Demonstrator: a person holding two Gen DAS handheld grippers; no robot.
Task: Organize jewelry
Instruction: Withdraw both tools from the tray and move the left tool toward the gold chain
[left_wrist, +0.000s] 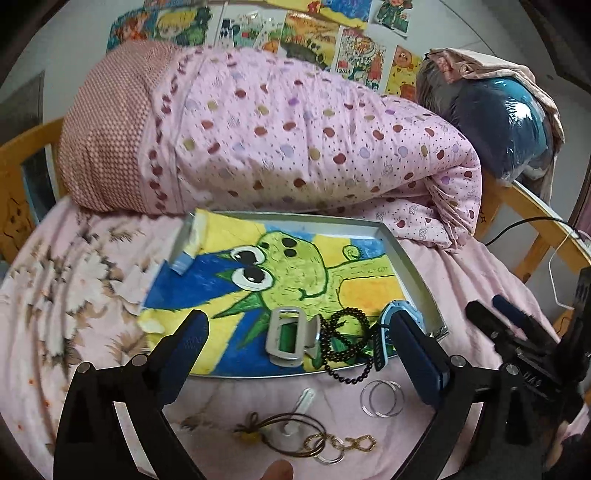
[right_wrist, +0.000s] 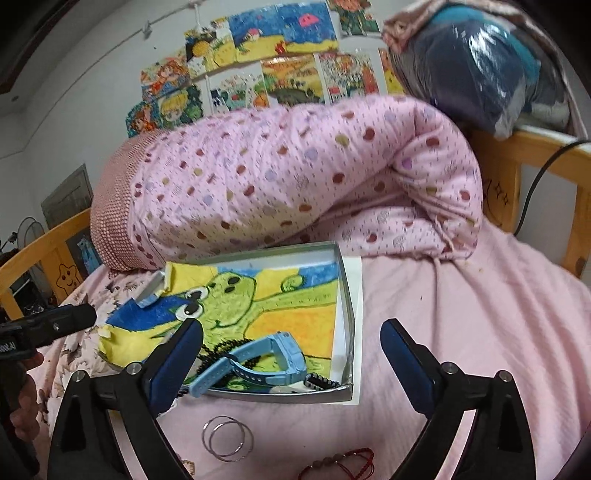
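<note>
Silver tray (left_wrist: 406, 258) already holding hair clip (left_wrist: 290, 338), black beads (left_wrist: 343, 343), blue watch (right_wrist: 258, 354). Am holding left gripper (left_wrist: 299, 354) and right gripper (right_wrist: 291, 354) with jaws apart, empty. Clear rings (right_wrist: 227, 437) lying on pink sheet (right_wrist: 461, 295) at 6 o'clock from tray; am judging them next: straddling one rim, closing gently.

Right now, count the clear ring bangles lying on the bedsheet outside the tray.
2. The clear bangles lie overlapping, one slightly left of the other, on the pink bedsheet just in front of the tray. Others may be hidden behind the claws.
</note>
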